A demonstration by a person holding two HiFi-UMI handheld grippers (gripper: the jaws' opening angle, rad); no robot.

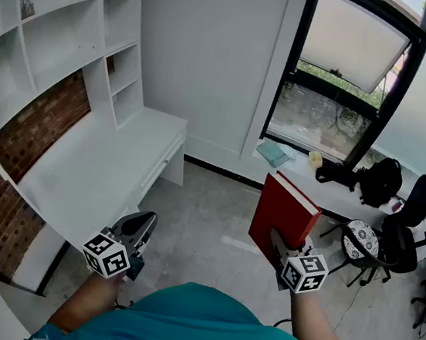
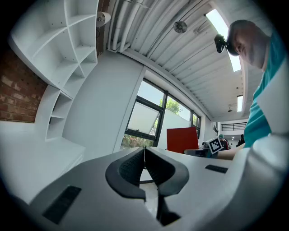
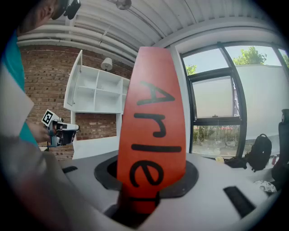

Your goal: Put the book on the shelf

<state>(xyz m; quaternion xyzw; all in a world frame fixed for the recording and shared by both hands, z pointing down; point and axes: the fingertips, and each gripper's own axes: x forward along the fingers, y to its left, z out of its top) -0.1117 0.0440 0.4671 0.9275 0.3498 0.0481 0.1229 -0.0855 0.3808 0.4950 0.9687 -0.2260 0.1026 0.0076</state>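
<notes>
Above the grey floor (image 1: 206,223), I hold the red book (image 1: 284,210) upright in my right gripper (image 1: 279,248), jaws clamped on its lower end, well apart from the white shelf (image 1: 58,44). Only the right gripper view shows its black spine lettering. My left gripper (image 1: 139,227) points level, jaws together, empty.

Hidden and cropped
The near end of the red hardcover book (image 3: 153,113) is hidden inside the right gripper (image 3: 151,182); the white shelf unit (image 1: 59,38) runs off the left edge.

book (image 1: 281,213): red, black lettering | shelf (image 1: 59,11): white | wall (image 1: 40,123): brown brick | stool seat (image 1: 361,241): seemingly black-white patterned
</notes>
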